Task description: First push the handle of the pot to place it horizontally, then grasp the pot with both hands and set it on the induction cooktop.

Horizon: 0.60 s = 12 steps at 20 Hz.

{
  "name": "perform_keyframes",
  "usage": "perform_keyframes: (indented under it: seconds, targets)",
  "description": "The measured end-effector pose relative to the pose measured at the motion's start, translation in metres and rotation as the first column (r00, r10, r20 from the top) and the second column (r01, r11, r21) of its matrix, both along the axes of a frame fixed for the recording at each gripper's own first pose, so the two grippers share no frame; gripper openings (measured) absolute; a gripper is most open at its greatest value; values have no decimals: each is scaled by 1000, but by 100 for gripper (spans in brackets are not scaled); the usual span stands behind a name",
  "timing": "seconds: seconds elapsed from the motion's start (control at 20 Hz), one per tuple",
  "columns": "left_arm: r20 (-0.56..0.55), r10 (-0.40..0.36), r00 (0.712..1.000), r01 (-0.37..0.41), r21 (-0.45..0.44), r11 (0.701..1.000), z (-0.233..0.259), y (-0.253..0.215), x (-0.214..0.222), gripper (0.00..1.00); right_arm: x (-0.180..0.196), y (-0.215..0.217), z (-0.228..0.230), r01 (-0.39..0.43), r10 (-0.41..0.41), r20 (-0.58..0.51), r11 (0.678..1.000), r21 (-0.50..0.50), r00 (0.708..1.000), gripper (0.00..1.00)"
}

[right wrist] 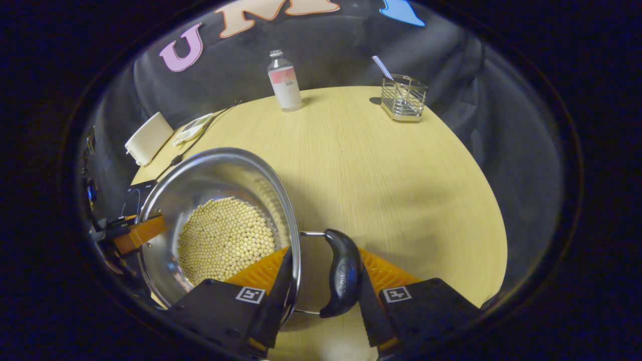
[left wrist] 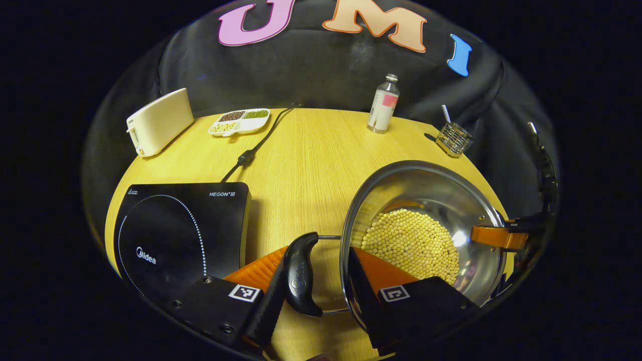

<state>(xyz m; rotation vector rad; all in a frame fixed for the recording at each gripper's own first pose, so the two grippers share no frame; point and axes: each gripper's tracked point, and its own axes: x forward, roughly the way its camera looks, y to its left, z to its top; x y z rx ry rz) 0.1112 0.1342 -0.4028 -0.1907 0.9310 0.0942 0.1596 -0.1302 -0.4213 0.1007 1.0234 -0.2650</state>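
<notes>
A steel pot (left wrist: 441, 200) holding soybeans (left wrist: 411, 245) sits to the right of the black induction cooktop (left wrist: 175, 230) on the wooden table. My left gripper (left wrist: 321, 260) grips the pot's near side: one finger is outside the black side handle (left wrist: 301, 276), the other inside the pot wall. In the right gripper view, my right gripper (right wrist: 323, 260) clamps the opposite handle (right wrist: 343, 273) and the rim of the pot (right wrist: 215, 170) the same way. Each view shows the other gripper at the far rim. Both handles lie horizontal. Whether the pot rests on the table I cannot tell.
A white toaster (left wrist: 160, 120), a divided dish of beans (left wrist: 239, 122) and the cooktop's cord (left wrist: 256, 148) lie at the back left. A bottle (left wrist: 383, 103) and a wire basket (left wrist: 454, 138) stand at the back right. The table edge (right wrist: 496, 260) curves close by.
</notes>
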Motion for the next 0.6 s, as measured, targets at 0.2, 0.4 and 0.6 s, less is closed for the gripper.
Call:
perform_keyframes:
  seconds: [0.2,0.4,0.6]
  targets:
    - [0,-2,1000,2,0,1000,0,0,1,72,1,0,-2,20,-20,-5,1000,10,1000,66]
    - [-6,15,1000,-16,-15,1000,0,0,2,68,1,1,0,5,-5,-9,1000,-1,1000,58]
    - [-10,13,1000,-14,-10,1000,1,0,3,67,0,1,1,13,-13,-6,1000,-3,1000,54]
